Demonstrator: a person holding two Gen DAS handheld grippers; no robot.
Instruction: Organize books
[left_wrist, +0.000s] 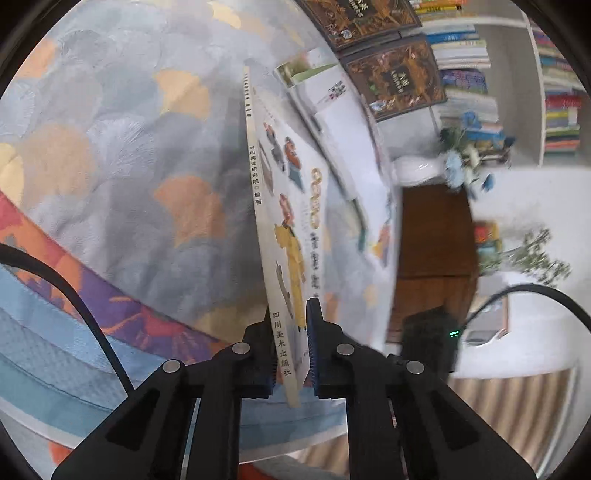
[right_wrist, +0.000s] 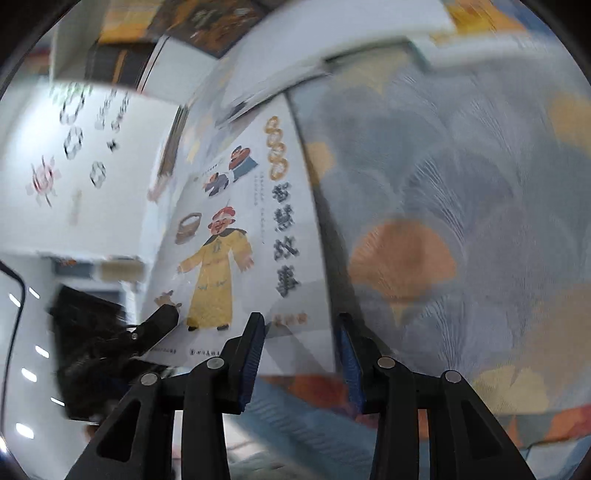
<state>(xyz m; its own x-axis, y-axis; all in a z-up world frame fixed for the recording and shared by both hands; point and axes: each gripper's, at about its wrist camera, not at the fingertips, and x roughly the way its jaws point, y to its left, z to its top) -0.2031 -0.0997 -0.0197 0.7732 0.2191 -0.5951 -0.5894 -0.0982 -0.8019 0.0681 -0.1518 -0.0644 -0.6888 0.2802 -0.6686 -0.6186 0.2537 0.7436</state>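
- Picture book (left_wrist: 291, 236): thin softcover, pale cream cover, cartoon figure in a long yellow robe and red hat, smaller figures above it, gold ornamental title plus dark Chinese characters running down the cover. Narrow spine with dark print.
- Book is raised on edge above the bedspread (left_wrist: 122, 155), spine toward the left wrist camera, cover facing right.
- Left tool (left_wrist: 288, 350): fingers pressed together on the book's lower spine corner, pinching it.
- Right tool (right_wrist: 301, 354): fingers spread, nothing between the pads; book's cover (right_wrist: 236, 236) lies just beyond the tips. Left tool (right_wrist: 162, 317) visible at the book's lower left corner.
- Bedspread: grey-blue fan-leaf print with orange and yellow leaves.
- Beyond the book: more books (left_wrist: 395, 79) lying on the bedspread, two with dark brown ornate covers; a bookshelf (left_wrist: 554, 96) further off.
- Right wrist view is motion-blurred.
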